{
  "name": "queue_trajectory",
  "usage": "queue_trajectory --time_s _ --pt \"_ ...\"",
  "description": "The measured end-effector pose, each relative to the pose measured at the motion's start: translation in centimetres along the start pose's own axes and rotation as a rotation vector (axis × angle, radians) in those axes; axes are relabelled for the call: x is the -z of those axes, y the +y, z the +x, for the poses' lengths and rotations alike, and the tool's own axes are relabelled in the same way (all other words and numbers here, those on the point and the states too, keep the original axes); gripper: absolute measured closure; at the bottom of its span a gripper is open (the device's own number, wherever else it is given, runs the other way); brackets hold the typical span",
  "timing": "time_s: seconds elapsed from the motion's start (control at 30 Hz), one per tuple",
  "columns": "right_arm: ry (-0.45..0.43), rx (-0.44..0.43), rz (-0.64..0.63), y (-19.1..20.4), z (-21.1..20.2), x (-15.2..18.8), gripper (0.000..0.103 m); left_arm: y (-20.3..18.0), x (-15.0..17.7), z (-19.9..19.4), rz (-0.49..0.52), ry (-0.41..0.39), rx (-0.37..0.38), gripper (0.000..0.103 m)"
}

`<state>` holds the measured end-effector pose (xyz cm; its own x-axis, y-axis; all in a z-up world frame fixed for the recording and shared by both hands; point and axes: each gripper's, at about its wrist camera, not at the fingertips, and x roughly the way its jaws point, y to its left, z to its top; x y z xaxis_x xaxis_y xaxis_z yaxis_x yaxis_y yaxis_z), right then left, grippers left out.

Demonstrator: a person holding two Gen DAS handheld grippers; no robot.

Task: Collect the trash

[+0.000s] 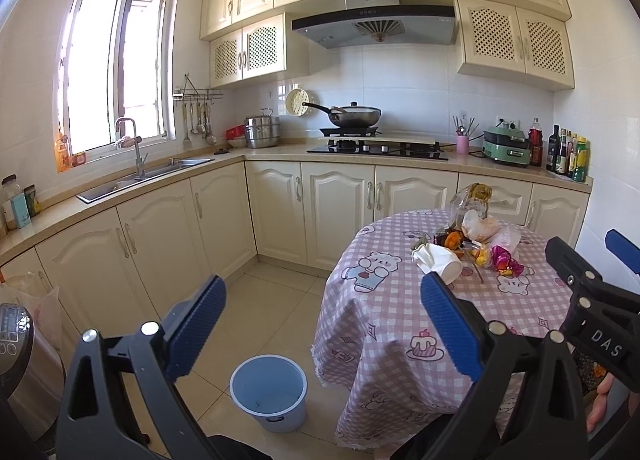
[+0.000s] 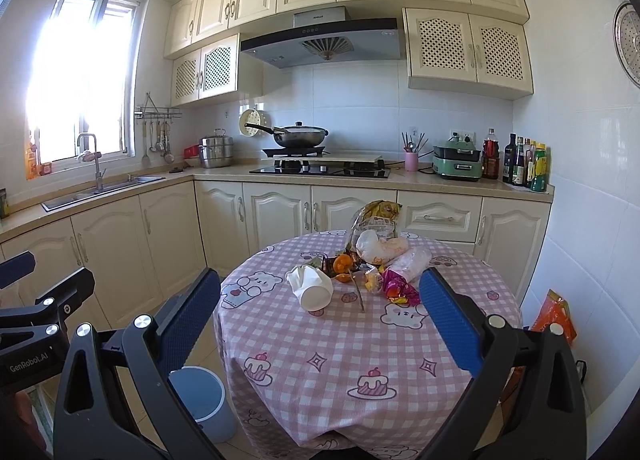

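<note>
Cup (image 2: pixel 314 288) toppled, mouth toward camera

The left tool (image 1: pixel 323 330) and the right tool (image 2: pixel 320 320) are both gaping wide, gripping nothing, hovering side by side.

1 paper cup (image 2: pixel 314 289) | 1 bucket (image 1: pixel 269 391) | 1 table (image 2: pixel 360 360)
</note>
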<state>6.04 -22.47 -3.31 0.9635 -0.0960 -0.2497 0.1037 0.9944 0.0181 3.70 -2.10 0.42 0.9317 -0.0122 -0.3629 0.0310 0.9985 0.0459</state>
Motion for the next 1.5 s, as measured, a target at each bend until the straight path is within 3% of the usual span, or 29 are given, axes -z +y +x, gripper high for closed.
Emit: queue_trajectory --time_s 0.6,1.1,1.5 --pt "0.050 0.005 -0.007 -0.6 4.5 -3.1 0.007 -0.9 -3.0 5.4 0.010 0.062 0.018 0.007" --pt "0.127 0.031 0.022 -2.9 9.0 -2.0 0.007 -3.9 -3.0 10.9 0.021 0.153 0.076 0.007" --pt "0.253 0.156 0.125 -10.1 15.0 2.0 0.007 -10.5 -1.2 20.3 0.005 0.319 0.263 0.007"
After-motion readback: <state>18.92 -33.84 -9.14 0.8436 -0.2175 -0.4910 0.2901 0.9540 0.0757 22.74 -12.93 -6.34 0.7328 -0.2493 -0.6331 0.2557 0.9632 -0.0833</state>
